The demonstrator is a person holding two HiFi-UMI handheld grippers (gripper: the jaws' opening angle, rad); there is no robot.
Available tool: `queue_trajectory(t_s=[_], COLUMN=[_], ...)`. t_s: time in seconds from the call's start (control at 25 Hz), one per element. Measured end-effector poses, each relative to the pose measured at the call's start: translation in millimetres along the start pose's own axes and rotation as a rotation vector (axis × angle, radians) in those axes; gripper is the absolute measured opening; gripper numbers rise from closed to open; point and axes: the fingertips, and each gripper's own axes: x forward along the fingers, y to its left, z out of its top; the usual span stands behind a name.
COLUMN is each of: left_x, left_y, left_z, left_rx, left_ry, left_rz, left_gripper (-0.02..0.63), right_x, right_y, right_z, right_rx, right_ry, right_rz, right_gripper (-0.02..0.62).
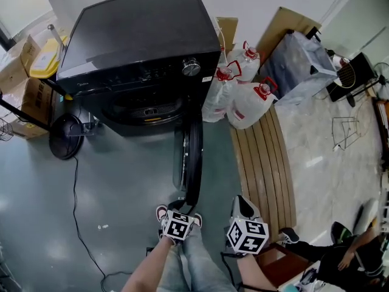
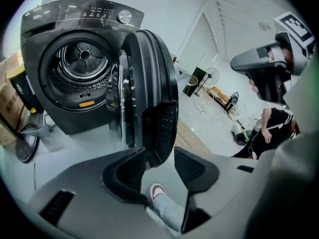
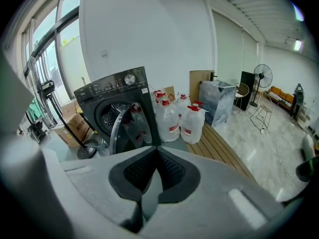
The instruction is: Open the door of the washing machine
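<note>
The black washing machine [image 1: 140, 35] stands at the back with its drum [image 2: 82, 66] exposed. Its round door [image 1: 193, 157] is swung out towards me, nearly edge-on. My left gripper [image 1: 185, 204] is at the door's lower free edge. In the left gripper view the door rim [image 2: 154, 98] reaches down into the gap of the left gripper [image 2: 159, 153], whose jaws stand apart and open, with clear space on the right side. My right gripper [image 1: 242, 204] hangs to the right of the door, shut with nothing in it [image 3: 157, 153]. The door [image 3: 124, 128] shows ahead of it.
Large water jugs [image 1: 243, 96] with red caps stand right of the machine, beside a slatted wooden bench [image 1: 264, 163]. A fan base [image 1: 65, 135] and cardboard boxes [image 1: 33, 96] are on the left, and a cable [image 1: 79, 205] crosses the floor. A person [image 1: 352, 254] sits at the lower right.
</note>
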Motion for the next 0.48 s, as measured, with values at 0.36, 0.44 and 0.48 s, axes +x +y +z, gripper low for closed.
queue_trajectory(t_s=[0.36,0.44,0.48], left_x=[-87.5,-121.4,-140.3], left_y=[30.3,41.8,48.1], left_z=[33.2,55.6,67.3], left_rx=[-0.136,-0.156,-0.167], left_ry=[-0.161,-0.254,-0.304], left_rz=[0.099,0.146,0.173], left_gripper=[0.144,0.119,0.109], right_x=[-9.2,-12.2,-14.2], right_y=[30.4,37.5,41.0], right_z=[36.9,50.5,57.8], right_rx=[-0.041,-0.059,-0.069], right_ry=[-0.044,-0.06,-0.068], right_rz=[0.072,0.089,0.098], right_gripper=[0.005,0.005,0.005])
